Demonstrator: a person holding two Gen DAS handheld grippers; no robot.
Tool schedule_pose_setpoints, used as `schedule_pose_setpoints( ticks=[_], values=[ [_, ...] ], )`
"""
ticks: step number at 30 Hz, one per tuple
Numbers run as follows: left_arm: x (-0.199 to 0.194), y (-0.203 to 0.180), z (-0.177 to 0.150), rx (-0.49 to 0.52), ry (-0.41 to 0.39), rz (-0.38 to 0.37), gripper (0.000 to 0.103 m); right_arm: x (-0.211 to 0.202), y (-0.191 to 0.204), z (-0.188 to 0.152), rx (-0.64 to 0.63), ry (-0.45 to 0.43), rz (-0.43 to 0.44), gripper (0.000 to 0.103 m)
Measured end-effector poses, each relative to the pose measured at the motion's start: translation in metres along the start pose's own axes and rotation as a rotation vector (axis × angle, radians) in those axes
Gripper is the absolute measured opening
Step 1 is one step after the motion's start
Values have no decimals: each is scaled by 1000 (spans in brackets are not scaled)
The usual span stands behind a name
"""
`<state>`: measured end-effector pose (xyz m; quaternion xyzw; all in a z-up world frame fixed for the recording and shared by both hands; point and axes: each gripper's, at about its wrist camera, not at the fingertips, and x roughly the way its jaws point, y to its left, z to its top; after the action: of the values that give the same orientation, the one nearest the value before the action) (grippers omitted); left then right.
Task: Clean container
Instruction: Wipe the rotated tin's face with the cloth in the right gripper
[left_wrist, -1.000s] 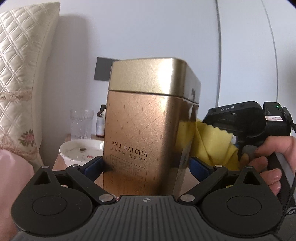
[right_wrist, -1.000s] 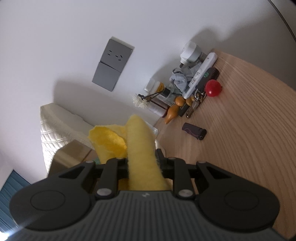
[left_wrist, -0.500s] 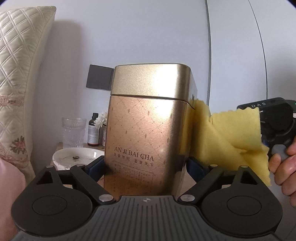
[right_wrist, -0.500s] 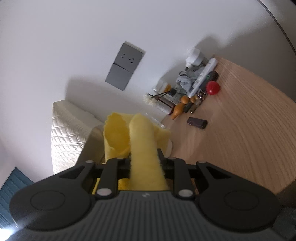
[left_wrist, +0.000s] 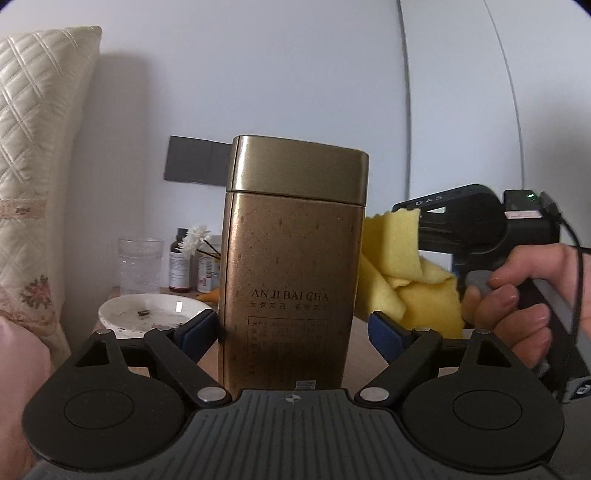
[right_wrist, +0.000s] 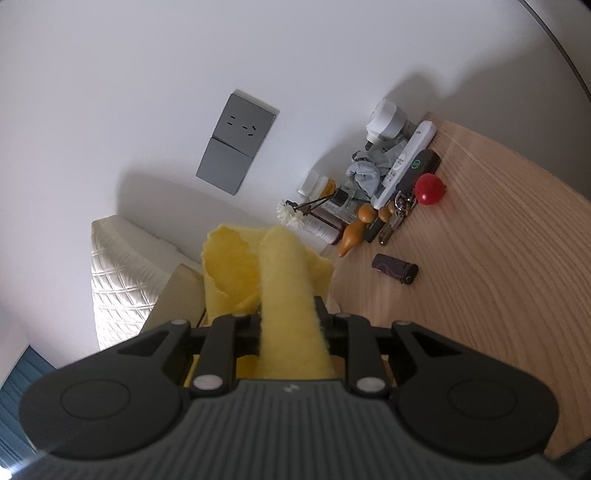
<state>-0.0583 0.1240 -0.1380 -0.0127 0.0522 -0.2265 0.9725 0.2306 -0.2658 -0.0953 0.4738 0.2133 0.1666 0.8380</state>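
A tall gold tea tin with its lid on stands upright between the blue pads of my left gripper. Those jaws are closing: the left pad sits at the tin's left side, while a thin gap shows at the right pad. My right gripper, held in a person's hand, is shut on a yellow cloth bunched against the tin's right side. In the right wrist view the cloth fills the shut gripper, and a corner of the tin shows beneath it.
A white dish, a ribbed glass and small bottles stand behind the tin on the wooden table. A lighter, keys, a red ball and a remote lie by the wall. A quilted headboard rises at left.
My left jaws have narrowed around the tin, which now faces me flat and looks smaller. The cloth and right gripper have come back in against the tin's right side.
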Motion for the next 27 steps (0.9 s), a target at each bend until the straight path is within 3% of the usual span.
schedule_pose_setpoints(
  ticks=[5, 10, 13, 16, 19, 27],
  values=[
    [23, -6, -7, 57, 5, 53, 90, -6, -5, -6, 22, 12, -9, 23],
    [16, -24, -10, 107, 63, 85, 90, -11, 2, -7, 29, 15, 2, 23],
    [17, -31, -15, 100, 113, 92, 90, -17, 16, -1, 64, -2, 59, 24],
    [17, -39, -12, 127, 105, 104, 90, -24, 34, 3, 27, -26, 105, 24],
    [16, -39, -9, 103, 100, 120, 80, -23, 32, 1, 35, -22, 97, 24],
    [47, -24, -14, 89, 100, 126, 80, -16, 10, -15, 86, 0, 16, 23]
  ],
)
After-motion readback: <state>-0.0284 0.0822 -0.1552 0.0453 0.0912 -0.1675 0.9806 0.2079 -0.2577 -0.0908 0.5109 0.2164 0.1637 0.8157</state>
